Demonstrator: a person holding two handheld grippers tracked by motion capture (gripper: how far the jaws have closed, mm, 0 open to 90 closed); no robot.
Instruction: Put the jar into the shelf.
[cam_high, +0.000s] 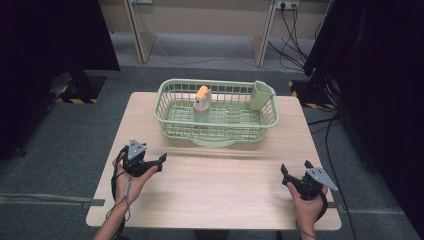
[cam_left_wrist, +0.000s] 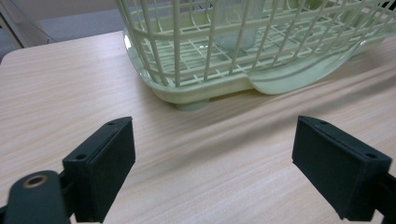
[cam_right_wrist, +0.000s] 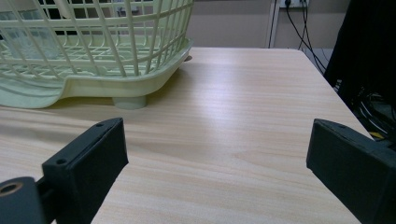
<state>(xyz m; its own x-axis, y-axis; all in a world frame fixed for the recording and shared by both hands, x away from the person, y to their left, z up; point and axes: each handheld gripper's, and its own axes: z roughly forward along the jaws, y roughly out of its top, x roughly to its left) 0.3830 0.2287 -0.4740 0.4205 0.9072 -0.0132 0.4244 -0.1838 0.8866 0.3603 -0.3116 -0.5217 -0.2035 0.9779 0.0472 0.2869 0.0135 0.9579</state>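
Observation:
A pale green wire dish basket (cam_high: 172, 117) stands at the far middle of the wooden table (cam_high: 220, 180). Inside it stands a clear cup (cam_high: 202, 106) holding a white and orange item (cam_high: 202, 93). A green utensil holder (cam_high: 261, 95) hangs at its right end. My left gripper (cam_high: 161, 162) hovers open at the near left, pointing toward the basket (cam_left_wrist: 187, 70), jaws wide apart with nothing between them. My right gripper (cam_high: 294, 168) is open at the near right, the basket's corner (cam_right_wrist: 116, 74) ahead to its left.
Dark curtains hang at both sides. Cables (cam_high: 295, 40) run over the grey floor behind the table at the right. A table leg frame (cam_high: 142, 35) stands at the back. Bare wood lies between the grippers and the basket.

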